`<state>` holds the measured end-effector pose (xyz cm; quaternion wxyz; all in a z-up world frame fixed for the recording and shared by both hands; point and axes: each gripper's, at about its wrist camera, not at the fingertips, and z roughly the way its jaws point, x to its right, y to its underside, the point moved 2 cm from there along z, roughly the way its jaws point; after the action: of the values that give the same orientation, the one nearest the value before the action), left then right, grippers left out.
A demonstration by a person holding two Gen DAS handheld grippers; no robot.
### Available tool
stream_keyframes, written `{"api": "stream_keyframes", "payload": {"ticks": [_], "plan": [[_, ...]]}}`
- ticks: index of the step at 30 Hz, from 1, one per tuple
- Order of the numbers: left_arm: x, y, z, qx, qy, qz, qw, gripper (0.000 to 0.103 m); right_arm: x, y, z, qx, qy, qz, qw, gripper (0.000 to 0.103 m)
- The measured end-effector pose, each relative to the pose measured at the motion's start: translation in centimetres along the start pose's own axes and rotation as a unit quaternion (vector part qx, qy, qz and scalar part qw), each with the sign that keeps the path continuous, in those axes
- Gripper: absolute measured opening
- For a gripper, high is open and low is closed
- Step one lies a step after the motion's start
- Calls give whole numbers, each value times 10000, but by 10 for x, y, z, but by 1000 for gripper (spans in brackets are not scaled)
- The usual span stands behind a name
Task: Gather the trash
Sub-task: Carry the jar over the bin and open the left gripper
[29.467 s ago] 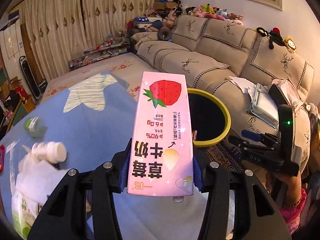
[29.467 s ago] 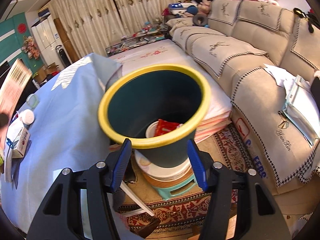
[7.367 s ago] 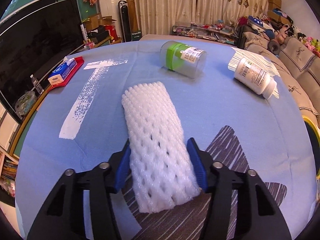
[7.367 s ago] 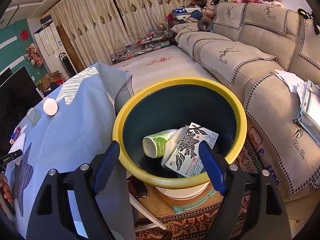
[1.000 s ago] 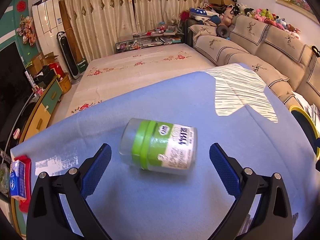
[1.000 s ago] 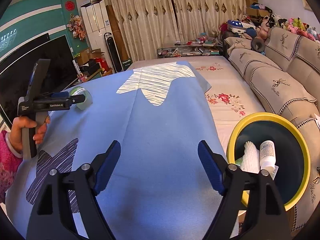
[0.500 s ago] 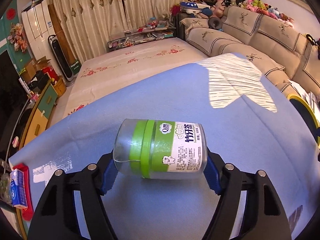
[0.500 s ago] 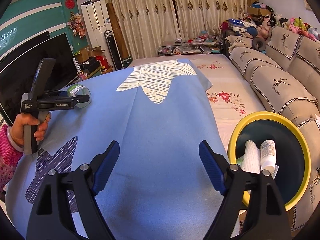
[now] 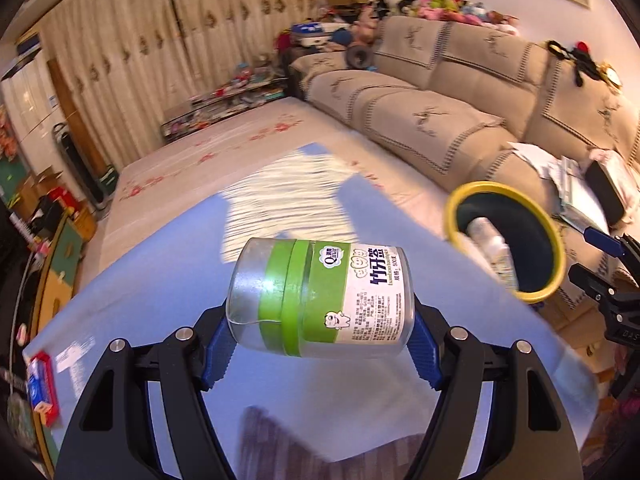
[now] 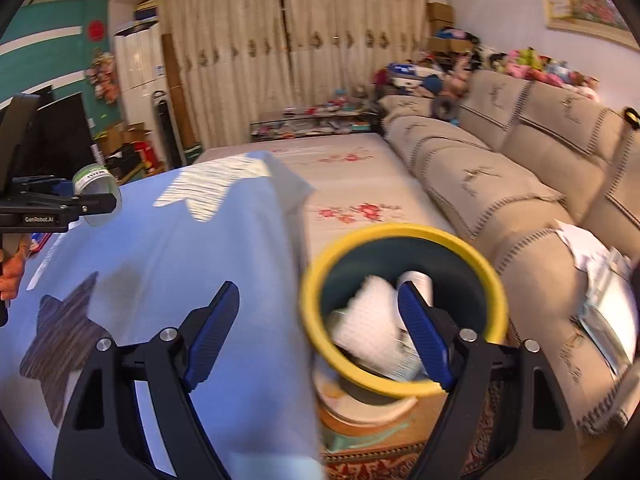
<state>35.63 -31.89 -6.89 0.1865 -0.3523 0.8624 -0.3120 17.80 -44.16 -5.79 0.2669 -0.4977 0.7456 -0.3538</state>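
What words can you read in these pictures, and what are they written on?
"竹牙签" and "Qmar": on the label of the clear jar clamped in the left gripper.
"GenRobot.AI": on the side of the left gripper, seen from the right wrist.
The jar's small print is too small to read.

Empty right tongs [image 10: 320, 320] gape over the yellow-rimmed bin [image 10: 452, 240] beside the blue tablecloth [image 10: 168, 264].

Jar [image 9: 320, 296] lies on its side between the pads of the left gripper [image 9: 320, 340], off the table [image 9: 160, 300]. Bin [image 9: 506, 240] stands beyond the table's right edge, sofa [image 9: 440, 120] behind it. In the bin: foam sleeve [image 10: 368, 316] and bottle [image 10: 418, 282], side by side. Right gripper [image 10: 320, 324] hangs over the table edge beside the bin.
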Motion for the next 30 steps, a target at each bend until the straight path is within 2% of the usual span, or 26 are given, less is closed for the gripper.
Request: {"api": "stream_keyframes", "payload": {"ticks": [3, 9, 15, 18, 23, 25, 26, 30], "plan": [[54, -19, 11, -12, 353, 297, 9989, 72, 33, 14, -20, 15, 291, 179, 9994, 77], [162, -46, 50, -223, 929, 830, 9920, 72, 86, 36, -36, -33, 563, 657, 9962, 77], [236, -63, 100, -666, 1176, 1250, 9829, 72, 119, 50, -42, -43, 729, 998, 9923, 77], [256, -70, 129, -829, 1221, 1337, 9800, 72, 130, 56, -42, -82, 758, 1133, 9906, 77], [270, -67, 163, -1094, 1192, 1457, 9760, 72, 137, 60, -41, -112, 758, 1244, 9893, 77], [269, -66, 171, -1172, 1138, 1430, 9762, 78, 135, 59, -42, -88, 720, 1247, 9895, 77], [264, -66, 173, -1163, 1093, 1405, 9771, 85, 134, 58, -43, -73, 704, 1236, 9898, 77], [240, -65, 155, -1134, 1011, 1094, 9823, 85, 123, 55, -47, -45, 574, 1118, 9921, 77]]}}
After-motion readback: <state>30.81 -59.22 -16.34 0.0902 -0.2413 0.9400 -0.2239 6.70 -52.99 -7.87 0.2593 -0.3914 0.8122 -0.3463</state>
